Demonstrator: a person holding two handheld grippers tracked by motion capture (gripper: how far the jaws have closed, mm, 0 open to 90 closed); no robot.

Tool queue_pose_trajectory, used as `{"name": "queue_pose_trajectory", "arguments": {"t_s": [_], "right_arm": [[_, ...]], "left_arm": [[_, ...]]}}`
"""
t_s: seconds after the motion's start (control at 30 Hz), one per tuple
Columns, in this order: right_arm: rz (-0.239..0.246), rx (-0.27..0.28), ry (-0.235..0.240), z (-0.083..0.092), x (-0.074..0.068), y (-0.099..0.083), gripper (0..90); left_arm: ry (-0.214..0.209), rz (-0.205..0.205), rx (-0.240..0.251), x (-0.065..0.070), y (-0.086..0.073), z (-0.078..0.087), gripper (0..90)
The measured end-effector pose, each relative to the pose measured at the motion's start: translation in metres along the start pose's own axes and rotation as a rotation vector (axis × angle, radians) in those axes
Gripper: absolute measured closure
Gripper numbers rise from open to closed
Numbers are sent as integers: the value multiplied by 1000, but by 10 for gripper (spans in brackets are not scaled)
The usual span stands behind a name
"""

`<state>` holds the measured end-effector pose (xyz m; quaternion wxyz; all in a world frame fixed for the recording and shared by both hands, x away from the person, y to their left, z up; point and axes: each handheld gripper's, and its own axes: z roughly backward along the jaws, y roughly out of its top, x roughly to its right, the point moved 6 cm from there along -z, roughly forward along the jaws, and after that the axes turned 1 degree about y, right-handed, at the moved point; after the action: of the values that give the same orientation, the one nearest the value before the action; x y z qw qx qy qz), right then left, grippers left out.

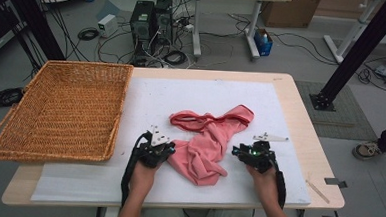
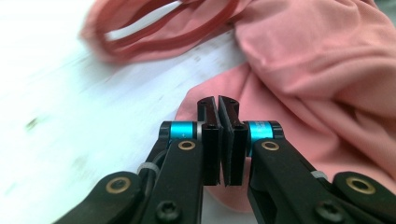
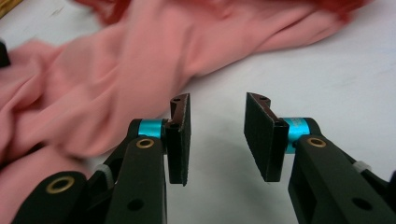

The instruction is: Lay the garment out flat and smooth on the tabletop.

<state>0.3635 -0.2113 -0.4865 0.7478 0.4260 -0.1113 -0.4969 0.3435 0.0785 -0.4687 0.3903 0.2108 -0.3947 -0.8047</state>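
Observation:
A pink garment (image 1: 206, 147) with darker red straps lies crumpled in the middle of the white sheet (image 1: 181, 95). My left gripper (image 1: 169, 148) sits at the garment's left edge. In the left gripper view its jaws (image 2: 218, 100) are pressed together over the edge of the pink cloth (image 2: 317, 60), and no cloth shows between the pads. My right gripper (image 1: 239, 152) is just to the right of the garment. In the right gripper view it (image 3: 217, 100) stands open over bare white sheet, with the pink cloth (image 3: 116, 60) to the left of its jaws and nothing between them.
A large empty wicker basket (image 1: 61, 109) rests on the table's left end, overhanging the edge. The white sheet covers most of the wooden table (image 1: 305, 129). Computer towers (image 1: 150, 21) and cables lie on the floor behind. A person's shoe (image 1: 366, 149) is at the right.

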Motion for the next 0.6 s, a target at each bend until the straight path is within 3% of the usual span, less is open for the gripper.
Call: {"name": "queue_pose_trajectory", "arguments": {"t_s": [0.13, 0.2, 0.23, 0.27, 0.3, 0.43, 0.6], "right_arm": [[24, -36, 72, -2, -30, -10, 598], [55, -37, 63, 0, -39, -15, 598], [66, -40, 49, 1, -39, -17, 598], [61, -36, 36, 3, -38, -18, 598], [44, -27, 28, 5, -34, -19, 598], [-28, 13, -2, 17, -13, -18, 597], [-60, 39, -34, 28, 5, -19, 588]], "left_arm": [[-1, 8, -28, 4, -14, 14, 875], [-7, 10, -57, 5, -19, 16, 868], [10, 19, -63, 4, -19, 17, 789], [16, 40, -59, 3, -17, 17, 655], [-3, 60, -26, 5, -12, 18, 603], [-99, 73, 43, 19, 12, 10, 561], [-246, 51, 27, 50, 37, -20, 508]]}}
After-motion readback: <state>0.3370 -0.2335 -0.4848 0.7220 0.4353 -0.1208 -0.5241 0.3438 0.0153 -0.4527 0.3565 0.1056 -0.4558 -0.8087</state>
